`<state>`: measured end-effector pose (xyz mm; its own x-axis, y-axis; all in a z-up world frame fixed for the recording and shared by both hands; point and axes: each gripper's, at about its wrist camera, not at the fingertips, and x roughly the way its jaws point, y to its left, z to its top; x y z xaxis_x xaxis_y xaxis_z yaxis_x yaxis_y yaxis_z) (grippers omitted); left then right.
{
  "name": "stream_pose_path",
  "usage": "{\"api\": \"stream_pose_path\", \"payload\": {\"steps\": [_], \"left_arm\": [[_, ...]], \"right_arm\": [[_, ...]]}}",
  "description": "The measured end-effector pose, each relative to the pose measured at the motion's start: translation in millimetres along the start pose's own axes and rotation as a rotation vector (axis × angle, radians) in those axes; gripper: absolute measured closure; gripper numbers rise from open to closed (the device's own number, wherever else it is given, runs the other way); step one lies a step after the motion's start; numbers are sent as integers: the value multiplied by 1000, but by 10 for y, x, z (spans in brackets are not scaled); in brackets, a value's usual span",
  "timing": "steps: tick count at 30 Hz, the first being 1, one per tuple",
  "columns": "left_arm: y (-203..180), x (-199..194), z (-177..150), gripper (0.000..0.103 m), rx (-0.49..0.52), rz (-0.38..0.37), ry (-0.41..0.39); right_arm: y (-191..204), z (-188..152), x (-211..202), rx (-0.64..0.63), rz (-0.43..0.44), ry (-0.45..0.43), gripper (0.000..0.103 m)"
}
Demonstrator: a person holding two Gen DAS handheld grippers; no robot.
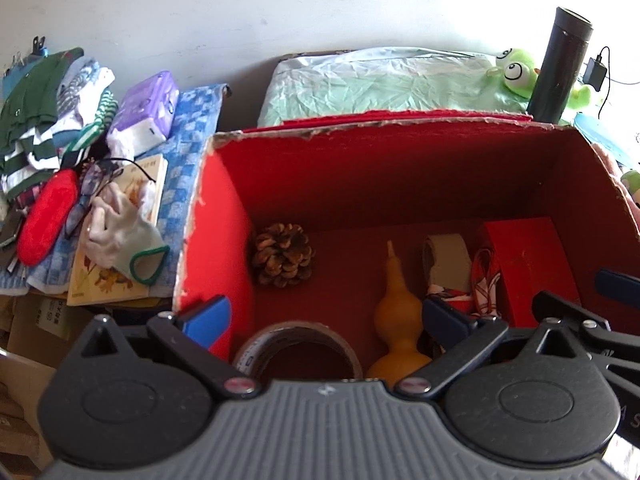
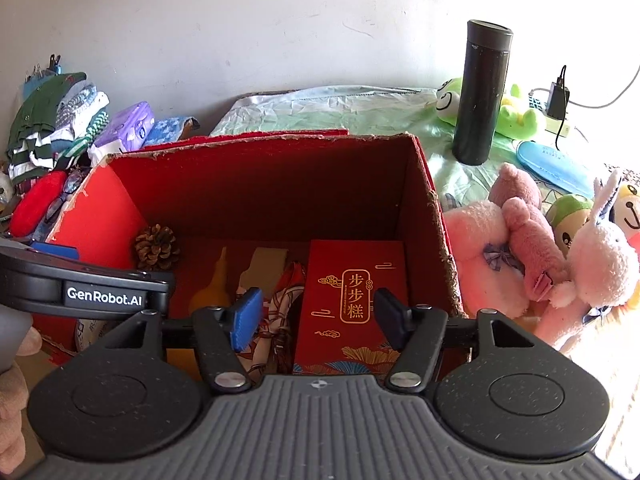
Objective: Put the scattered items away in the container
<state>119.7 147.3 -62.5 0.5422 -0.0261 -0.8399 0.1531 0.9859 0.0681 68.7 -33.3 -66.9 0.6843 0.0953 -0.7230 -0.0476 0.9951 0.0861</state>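
A red cardboard box (image 1: 224, 200) (image 2: 436, 216) stands open in front of both grippers. In it lie a pine cone (image 1: 283, 255) (image 2: 157, 247), a yellow gourd (image 1: 398, 316) (image 2: 214, 284), a tape roll (image 1: 298, 354), a beige tape roll (image 1: 446, 262), a patterned red-white cloth (image 1: 486, 284) (image 2: 282, 312) and a red gift box (image 1: 528, 264) (image 2: 354, 300). My left gripper (image 1: 328, 318) is open and empty over the box's near left. My right gripper (image 2: 318, 316) is open and empty above the gift box.
Left of the box lie folded clothes (image 1: 44, 108), a purple tissue pack (image 1: 146, 108), a red pouch (image 1: 48, 216), glasses (image 1: 86, 196), a white glove (image 1: 120, 236) on a book. A black flask (image 2: 482, 92), green frog toy (image 2: 516, 116) and pink plush toys (image 2: 532, 248) sit right.
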Motion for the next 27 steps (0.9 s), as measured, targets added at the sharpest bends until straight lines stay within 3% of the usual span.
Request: {"api": "stream_pose_path", "payload": {"steps": [10,18,23,27], "left_arm": [[-33,-54,-31,1,14,17,-12],[14,-215,-16,2,-8,38,-45],[50,-351,-31,2,-31,11,-58],[8,-484,-52,1,-48,48,-99]], "right_arm": [[25,-44,-30,-9,3,-25,36],[-126,-44,-153,145,35,-5,38],[-143,-50,-270,170,11,-7,45],[-119,-25,-350,140,2,-27,45]]}}
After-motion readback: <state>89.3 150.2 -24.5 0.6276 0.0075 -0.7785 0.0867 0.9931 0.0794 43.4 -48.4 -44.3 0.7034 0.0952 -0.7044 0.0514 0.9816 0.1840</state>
